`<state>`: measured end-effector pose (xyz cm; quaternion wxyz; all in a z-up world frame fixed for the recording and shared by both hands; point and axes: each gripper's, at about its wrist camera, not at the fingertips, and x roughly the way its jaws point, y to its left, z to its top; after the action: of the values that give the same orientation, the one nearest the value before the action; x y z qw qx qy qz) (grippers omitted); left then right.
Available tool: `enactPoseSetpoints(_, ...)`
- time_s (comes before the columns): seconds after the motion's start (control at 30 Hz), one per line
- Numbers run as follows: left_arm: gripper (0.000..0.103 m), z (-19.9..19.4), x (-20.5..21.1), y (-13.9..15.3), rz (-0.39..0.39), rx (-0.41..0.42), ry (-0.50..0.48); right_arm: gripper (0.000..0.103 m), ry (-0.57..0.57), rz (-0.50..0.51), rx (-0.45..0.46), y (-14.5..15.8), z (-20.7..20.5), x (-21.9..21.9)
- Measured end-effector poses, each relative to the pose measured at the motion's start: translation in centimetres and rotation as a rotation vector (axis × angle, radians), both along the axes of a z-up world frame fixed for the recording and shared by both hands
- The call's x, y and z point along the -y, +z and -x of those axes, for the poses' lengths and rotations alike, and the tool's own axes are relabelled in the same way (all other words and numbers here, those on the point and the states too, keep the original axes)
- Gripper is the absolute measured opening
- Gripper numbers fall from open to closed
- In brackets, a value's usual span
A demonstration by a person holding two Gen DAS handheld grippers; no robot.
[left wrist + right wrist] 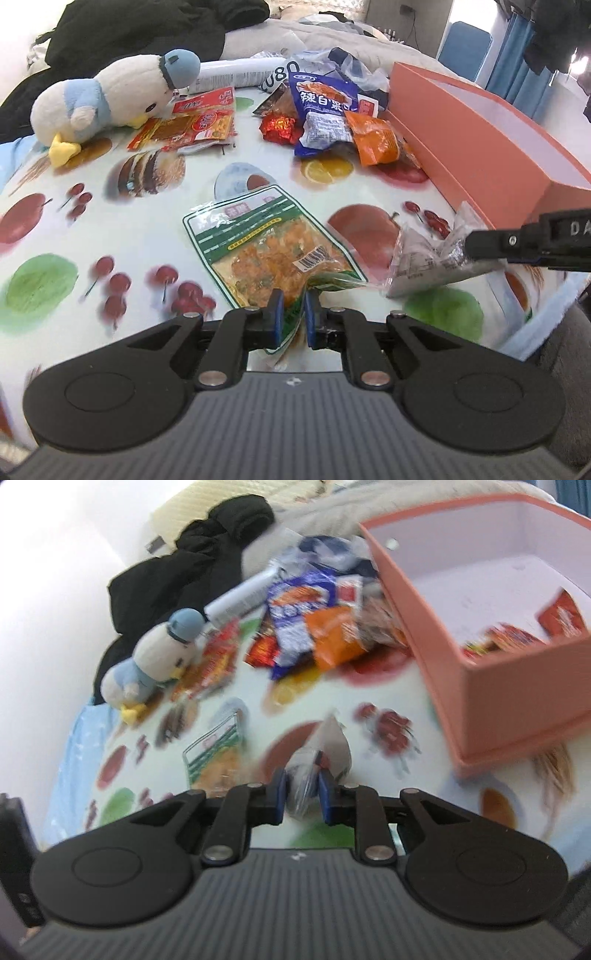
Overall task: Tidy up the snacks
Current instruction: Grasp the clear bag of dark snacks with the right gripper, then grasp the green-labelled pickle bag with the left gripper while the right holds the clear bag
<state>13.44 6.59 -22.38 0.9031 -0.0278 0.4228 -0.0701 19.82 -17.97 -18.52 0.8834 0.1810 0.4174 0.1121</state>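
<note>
A green pouch (273, 251) of orange snack is lying flat on the fruit-print cloth (122, 236), its near corner pinched between the blue pads of the left gripper (293, 319). Just to its right, a silver packet (428, 258) is hanging crumpled in the right gripper (301, 794) — jaws clamped on it, above the cloth. Beyond, a pile is sitting against the pink box (491, 147): blue bag (325, 110), orange bag (376, 142), red foil (279, 127). Red packets (524, 635) are lying inside the box. A plush duck (110, 96) is resting at far left — touching red packs (195, 122).
</note>
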Motion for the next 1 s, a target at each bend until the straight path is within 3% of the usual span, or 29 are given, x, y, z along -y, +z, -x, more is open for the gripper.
enactPoseSetpoints(0.17, 0.014, 2.2, -0.6, 0.3, 0.033, -0.015, 0.008, 0.022, 0.000, 0.016, -0.041, -1.2, 1.5, 1.3)
enactPoseSetpoints(0.3, 0.019, 3.4, -1.9, 0.0, 0.118, -0.043, 0.015, 0.024, 0.005, 0.048, -0.085, -2.5, 3.0, 1.4)
enactPoseSetpoints(0.37, 0.040, 3.9, -2.6, 0.2, 0.147, -0.055, 0.046, 0.025, 0.022, 0.053, -0.102, -3.1, 3.4, 1.4)
enactPoseSetpoints(0.4, 0.066, 4.1, -2.9, 0.4, 0.168, -0.056, 0.060, 0.027, 0.027, 0.051, -0.112, -3.3, 3.6, 1.4)
enactPoseSetpoints(0.43, 0.084, 4.3, -3.3, 0.6, 0.192, -0.052, 0.075, 0.028, 0.030, 0.052, -0.124, -3.5, 3.6, 1.3)
enactPoseSetpoints(0.47, 0.089, 4.6, -3.7, 0.9, 0.219, -0.037, 0.095, 0.031, 0.036, 0.058, -0.132, -3.6, 3.7, 1.3)
enactPoseSetpoints(0.5, 0.092, 4.8, -4.0, 1.2, 0.247, -0.028, 0.109, 0.047, 0.043, 0.069, -0.133, -3.6, 3.7, 1.2)
enactPoseSetpoints(0.53, 0.094, 4.8, -4.3, 1.3, 0.279, -0.031, 0.122, 0.067, 0.049, 0.090, -0.127, -3.5, 3.7, 1.2)
enactPoseSetpoints(0.6, 0.097, 4.4, -4.8, 1.3, 0.340, -0.053, 0.156, 0.079, 0.052, 0.139, -0.099, -3.2, 3.7, 1.0)
enactPoseSetpoints(0.7, 0.098, 3.4, -5.0, 1.3, 0.392, -0.073, 0.189, 0.078, 0.074, 0.216, -0.009, -2.3, 3.9, 0.8)
enactPoseSetpoints(0.87, 0.099, 0.9, -4.1, 0.7, 0.384, -0.138, 0.252, 0.078, 0.189, 0.305, 0.170, 0.0, 4.0, -0.2)
enactPoseSetpoints(1.0, 0.100, -1.0, -2.9, 0.0, 0.341, -0.195, 0.270, 0.077, 0.313, 0.359, 0.205, 0.0, 3.1, -1.9)
